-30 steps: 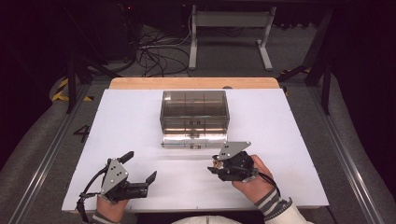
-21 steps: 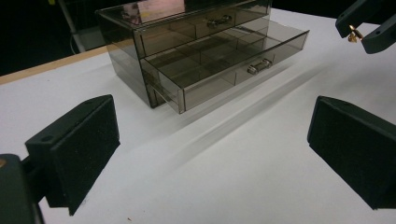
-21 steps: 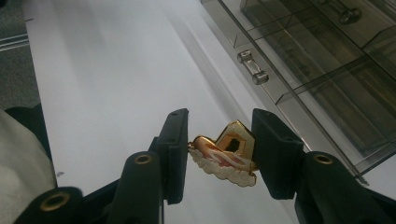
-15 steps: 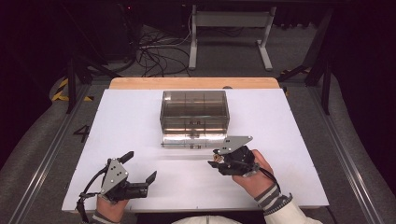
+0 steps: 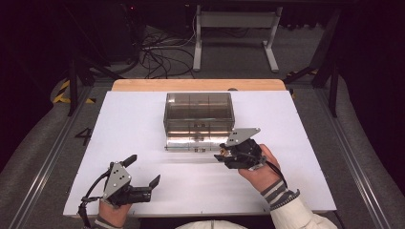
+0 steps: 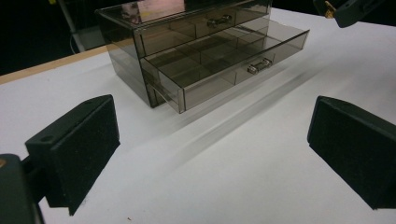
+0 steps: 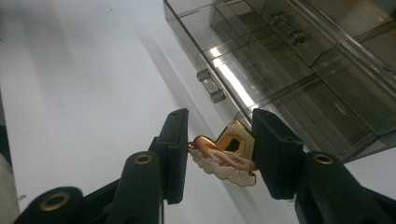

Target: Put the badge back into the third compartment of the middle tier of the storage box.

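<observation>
step: carrying gold pin badge (image 7: 227,156) to open bottom drawer (image 6: 224,63) of smoked acrylic organizer (image 5: 198,112)
right gripper (image 7: 219,149): jaws clenched on badge, hovering at organizer's 5 o'clock
next: lift over drawer front, release into compartment
left gripper (image 5: 143,174): jaws spread wide, empty, on counter (image 5: 133,124) at 7 o'clock

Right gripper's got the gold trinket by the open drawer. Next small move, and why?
Probably carry it a little further over the open lower drawer and lower it toward a compartment. The right gripper is shut on the gold trinket just short of the drawer's front edge and handle, and the compartments look empty. The left gripper rests open on the table, well away.
</observation>
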Tool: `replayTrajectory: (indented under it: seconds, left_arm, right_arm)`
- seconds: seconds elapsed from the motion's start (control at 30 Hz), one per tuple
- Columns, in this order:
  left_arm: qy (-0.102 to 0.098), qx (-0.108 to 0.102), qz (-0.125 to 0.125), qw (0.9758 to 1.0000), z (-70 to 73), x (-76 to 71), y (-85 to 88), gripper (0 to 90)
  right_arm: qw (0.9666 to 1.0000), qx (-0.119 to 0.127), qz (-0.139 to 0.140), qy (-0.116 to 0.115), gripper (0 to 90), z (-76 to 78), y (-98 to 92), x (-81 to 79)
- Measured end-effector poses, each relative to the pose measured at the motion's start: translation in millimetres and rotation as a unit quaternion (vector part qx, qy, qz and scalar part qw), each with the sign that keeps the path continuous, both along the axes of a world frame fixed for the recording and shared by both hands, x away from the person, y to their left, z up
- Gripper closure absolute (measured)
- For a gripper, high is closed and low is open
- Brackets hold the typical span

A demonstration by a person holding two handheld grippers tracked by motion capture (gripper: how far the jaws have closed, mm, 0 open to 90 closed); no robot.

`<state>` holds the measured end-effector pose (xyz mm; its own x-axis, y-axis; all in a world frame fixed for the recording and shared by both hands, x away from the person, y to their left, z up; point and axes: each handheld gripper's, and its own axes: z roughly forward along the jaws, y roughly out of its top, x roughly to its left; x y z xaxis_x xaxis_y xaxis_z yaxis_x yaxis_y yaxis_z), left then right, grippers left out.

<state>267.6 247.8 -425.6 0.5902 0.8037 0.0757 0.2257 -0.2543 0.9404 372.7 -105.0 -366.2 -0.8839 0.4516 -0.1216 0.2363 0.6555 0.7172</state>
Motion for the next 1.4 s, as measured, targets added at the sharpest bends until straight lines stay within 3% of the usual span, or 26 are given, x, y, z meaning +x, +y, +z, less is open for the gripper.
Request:
replayTrajectory:
  seconds: [0.37,1.03,1.4]
  left_arm:
    - [0.0,0.001,0.0,1.0,0.1,0.2,0.3,2.9]
    - [-0.001,0.0,0.0,1.0,0.0,0.5,0.7,2.9]
    - [0.0,-0.001,0.0,1.0,-0.1,0.3,0.5,2.9]
  right_arm:
    - [0.9998,0.003,-0.018,0.005,58.4,5.5,-4.2,19.2]
    - [0.9985,-0.005,-0.053,0.012,58.4,-3.9,-2.3,52.6]
    - [0.998,-0.011,-0.062,0.006,58.3,-10.3,3.3,58.6]
